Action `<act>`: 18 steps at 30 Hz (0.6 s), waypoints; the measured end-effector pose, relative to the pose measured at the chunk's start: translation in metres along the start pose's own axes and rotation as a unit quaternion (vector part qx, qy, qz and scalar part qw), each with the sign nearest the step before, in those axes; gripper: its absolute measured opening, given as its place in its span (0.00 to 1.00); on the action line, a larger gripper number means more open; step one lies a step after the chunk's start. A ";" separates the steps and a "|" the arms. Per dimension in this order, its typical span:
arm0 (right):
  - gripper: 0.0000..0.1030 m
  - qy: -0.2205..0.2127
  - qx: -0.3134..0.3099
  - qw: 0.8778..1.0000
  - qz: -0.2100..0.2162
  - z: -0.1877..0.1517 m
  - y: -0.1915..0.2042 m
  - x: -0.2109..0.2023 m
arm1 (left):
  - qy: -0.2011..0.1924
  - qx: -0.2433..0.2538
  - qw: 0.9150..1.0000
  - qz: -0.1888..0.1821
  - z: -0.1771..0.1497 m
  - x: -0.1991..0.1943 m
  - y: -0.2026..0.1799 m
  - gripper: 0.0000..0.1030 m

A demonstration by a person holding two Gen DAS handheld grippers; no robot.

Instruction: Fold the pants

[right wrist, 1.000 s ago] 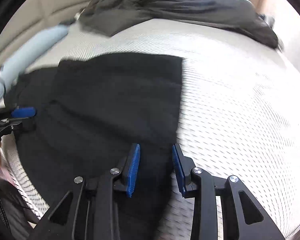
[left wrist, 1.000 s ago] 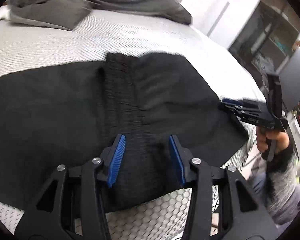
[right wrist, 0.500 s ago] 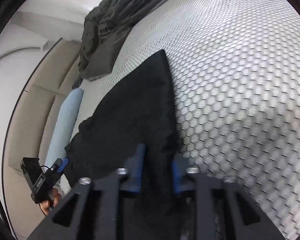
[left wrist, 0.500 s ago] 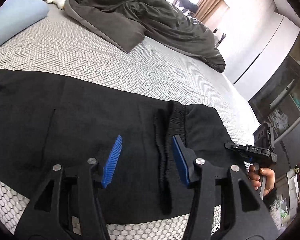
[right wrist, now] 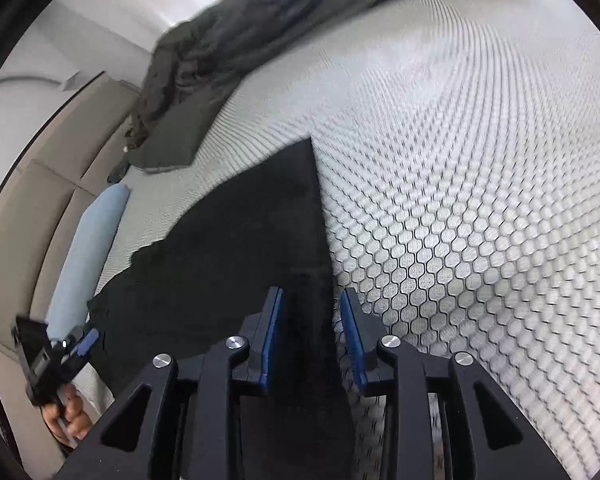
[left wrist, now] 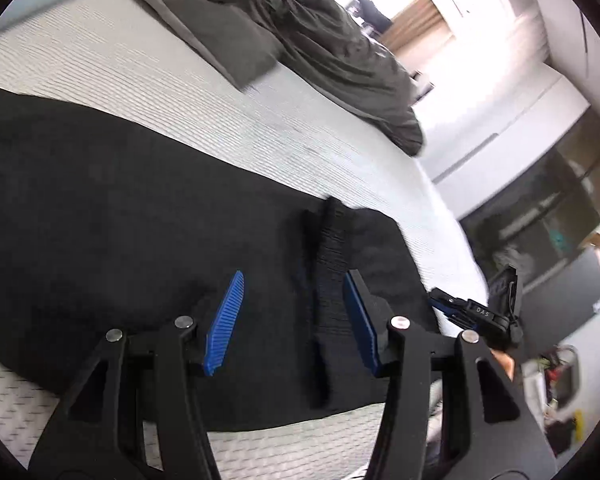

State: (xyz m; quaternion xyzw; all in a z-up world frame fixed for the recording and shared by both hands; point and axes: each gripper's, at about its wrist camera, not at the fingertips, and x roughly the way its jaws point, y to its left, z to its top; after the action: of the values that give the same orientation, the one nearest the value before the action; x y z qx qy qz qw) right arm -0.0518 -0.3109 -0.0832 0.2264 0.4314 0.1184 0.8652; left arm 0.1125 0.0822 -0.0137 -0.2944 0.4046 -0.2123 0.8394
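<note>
The bed (left wrist: 148,80) w/ its honeycomb-pattern cover fills both views and carries everything. Largest thing on it: a dark grey duvet (left wrist: 300,32) bunched along the far side from the pants, well apart from them. The black pants (left wrist: 120,220) lie flat near the bed's near edge, stretched lengthwise, the ribbed waistband (left wrist: 332,264) standing up as a ridge toward the end where the bed meets the room. A pale blue pillow (right wrist: 88,264) lies beside the pants' other end, next to the beige headboard (right wrist: 32,216). Left gripper (left wrist: 292,320) hangs over the pants near the waistband, jaws about half apart; fabric sits under and between the blue pads but they don't press it (waistband runs just inside the right-hand pad). Right gripper (right wrist: 310,340) sits at the pants' straight outer edge, jaws having just been opening; the cloth edge runs up between the pads w/ a gap on each side, so nothing is clamped. A hand (right wrist: 66,420) holds the left gripper's handle.
</note>
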 end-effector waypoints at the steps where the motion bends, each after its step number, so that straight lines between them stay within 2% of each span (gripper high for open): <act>1: 0.33 -0.005 -0.005 1.000 0.008 -0.001 0.003 -0.004 | 0.012 0.002 1.000 -0.008 -0.001 0.008 -0.004 0.46; 2: 0.37 -0.008 -0.012 1.000 0.015 -0.005 0.007 -0.006 | 0.029 0.004 1.000 -0.012 -0.002 0.020 -0.009 0.46; 6: 0.38 -0.011 -0.059 0.998 0.034 -0.012 0.035 -0.010 | 0.088 0.022 0.996 -0.011 -0.011 0.058 -0.025 0.46; 7: 0.38 -0.010 -0.065 0.997 0.037 -0.013 0.038 -0.010 | 0.103 0.029 0.994 -0.001 -0.018 0.064 -0.028 0.46; 8: 0.38 -0.009 -0.069 0.997 0.037 -0.016 0.040 -0.015 | 0.114 0.041 0.992 0.027 -0.021 0.074 -0.030 0.46; 12: 0.38 0.004 -0.083 0.996 0.042 -0.030 0.041 -0.022 | 0.120 0.060 0.990 0.049 -0.023 0.087 -0.035 0.46; 16: 0.38 0.010 -0.090 0.995 0.038 -0.037 0.046 -0.017 | 0.118 0.049 0.991 0.040 -0.023 0.090 -0.037 0.46; 18: 0.38 0.011 -0.093 0.995 0.035 -0.039 0.048 -0.013 | 0.112 0.034 0.993 0.032 -0.022 0.092 -0.038 0.43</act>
State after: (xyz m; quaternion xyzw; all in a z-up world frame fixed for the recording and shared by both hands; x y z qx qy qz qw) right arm -0.0913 -0.2628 -0.0706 0.1582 0.4202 0.1910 0.8729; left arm 0.1436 -0.0079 -0.0503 -0.2272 0.4974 -0.2309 0.8048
